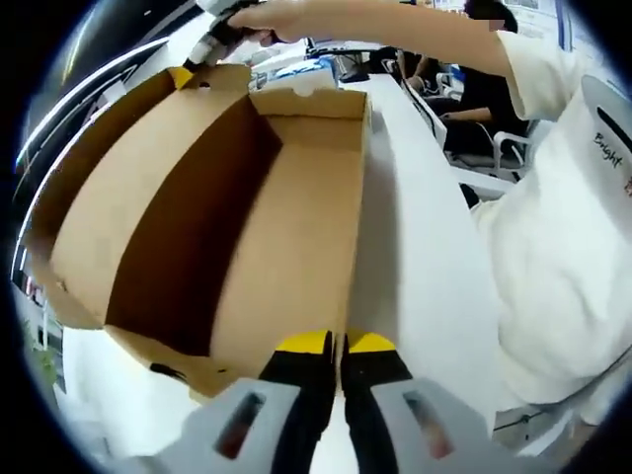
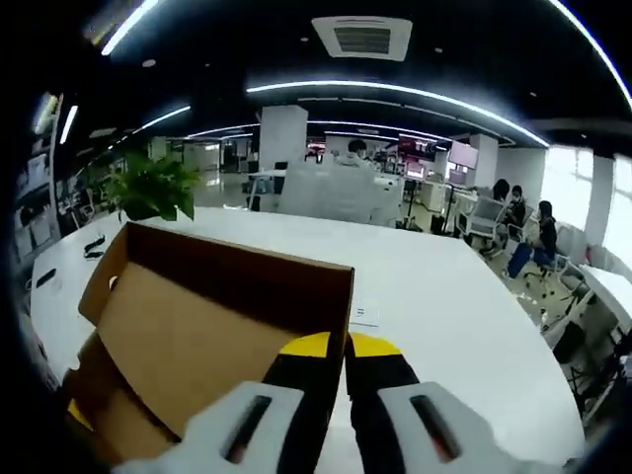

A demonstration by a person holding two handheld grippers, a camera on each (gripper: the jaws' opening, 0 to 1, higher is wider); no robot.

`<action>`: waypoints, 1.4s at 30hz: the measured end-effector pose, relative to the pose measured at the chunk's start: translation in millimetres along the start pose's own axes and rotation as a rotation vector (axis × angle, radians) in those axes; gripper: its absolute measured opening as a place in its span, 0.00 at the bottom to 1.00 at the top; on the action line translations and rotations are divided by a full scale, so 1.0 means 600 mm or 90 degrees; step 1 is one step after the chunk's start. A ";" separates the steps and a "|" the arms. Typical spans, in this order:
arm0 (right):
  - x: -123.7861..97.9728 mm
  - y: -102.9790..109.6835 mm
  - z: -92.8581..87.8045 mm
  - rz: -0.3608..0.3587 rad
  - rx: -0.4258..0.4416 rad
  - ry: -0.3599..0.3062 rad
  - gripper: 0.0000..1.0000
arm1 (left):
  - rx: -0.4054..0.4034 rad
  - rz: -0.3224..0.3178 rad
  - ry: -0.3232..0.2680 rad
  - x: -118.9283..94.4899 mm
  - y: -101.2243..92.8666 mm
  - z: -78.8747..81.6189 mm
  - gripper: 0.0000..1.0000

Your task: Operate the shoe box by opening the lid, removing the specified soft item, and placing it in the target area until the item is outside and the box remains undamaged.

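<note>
A long white table [image 2: 444, 306] runs through the open office, and on it sits the cardboard shoe box [image 1: 227, 227], wide open with its lid [image 2: 197, 326] tipped up and its brown inside bare as far as I can see from the left gripper view. The person in a white shirt [image 1: 563, 247] leans over it, one arm stretched across to the box's far corner, with a potted plant [image 2: 148, 188] standing off at the table's far end. The left gripper [image 1: 337, 344] has its yellow-tipped jaws pressed together at the box's near wall, and the right gripper [image 2: 344, 346] has its jaws closed tight against the raised lid's edge, though I cannot tell whether either actually pinches cardboard.
</note>
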State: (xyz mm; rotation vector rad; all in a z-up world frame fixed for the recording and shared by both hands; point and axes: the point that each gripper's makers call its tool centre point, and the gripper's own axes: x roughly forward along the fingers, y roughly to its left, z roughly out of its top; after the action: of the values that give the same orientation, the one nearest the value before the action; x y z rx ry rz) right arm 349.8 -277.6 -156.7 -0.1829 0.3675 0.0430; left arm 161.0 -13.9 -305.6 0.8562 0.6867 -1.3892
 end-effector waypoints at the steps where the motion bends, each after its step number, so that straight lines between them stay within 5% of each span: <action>1: -0.006 0.005 0.006 0.000 0.001 -0.007 0.02 | 0.002 0.000 -0.002 0.000 0.000 0.000 0.03; 6: -0.020 0.014 0.007 0.003 -0.004 -0.033 0.01 | 0.024 0.041 -0.014 0.003 0.016 0.002 0.07; 9: -0.032 0.017 0.005 0.003 -0.005 -0.048 0.01 | 0.012 0.033 -0.015 0.001 0.016 0.001 0.08; 19: -0.073 0.009 0.006 0.016 0.080 -0.128 0.00 | 0.025 0.046 -0.033 -0.001 0.014 0.004 0.10; 21: -0.080 0.012 0.012 -0.007 0.013 -0.148 0.00 | 0.024 0.047 -0.031 0.000 0.016 0.004 0.10; 23: -0.087 0.016 0.011 -0.021 0.009 -0.164 0.00 | 0.026 0.047 -0.030 0.000 0.016 0.004 0.10; 25: -0.097 0.015 0.009 -0.012 0.028 -0.174 0.00 | 0.027 0.051 -0.031 0.000 0.017 0.004 0.10; 27: -0.112 0.019 0.006 0.015 0.124 -0.191 0.00 | 0.022 0.056 -0.034 0.001 0.020 0.004 0.10; 30: -0.129 0.019 0.000 -0.024 0.062 -0.210 0.00 | 0.016 0.059 -0.029 0.002 0.020 0.004 0.11; 35: -0.138 0.021 -0.011 -0.025 0.070 -0.209 0.00 | 0.015 0.067 -0.032 0.001 0.020 0.004 0.12; 39: -0.137 0.024 -0.014 -0.029 0.064 -0.229 0.00 | -0.011 0.057 -0.084 -0.005 0.022 0.013 0.12; 42: -0.143 0.030 -0.014 -0.029 0.066 -0.237 0.00 | -0.014 0.059 -0.074 -0.005 0.021 0.010 0.12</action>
State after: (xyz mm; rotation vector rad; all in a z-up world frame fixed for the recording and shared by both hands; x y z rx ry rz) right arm 265.5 -262.1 -136.3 -0.0771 -0.0059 0.0115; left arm 172.7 -17.8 -298.5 0.7738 0.5648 -1.3355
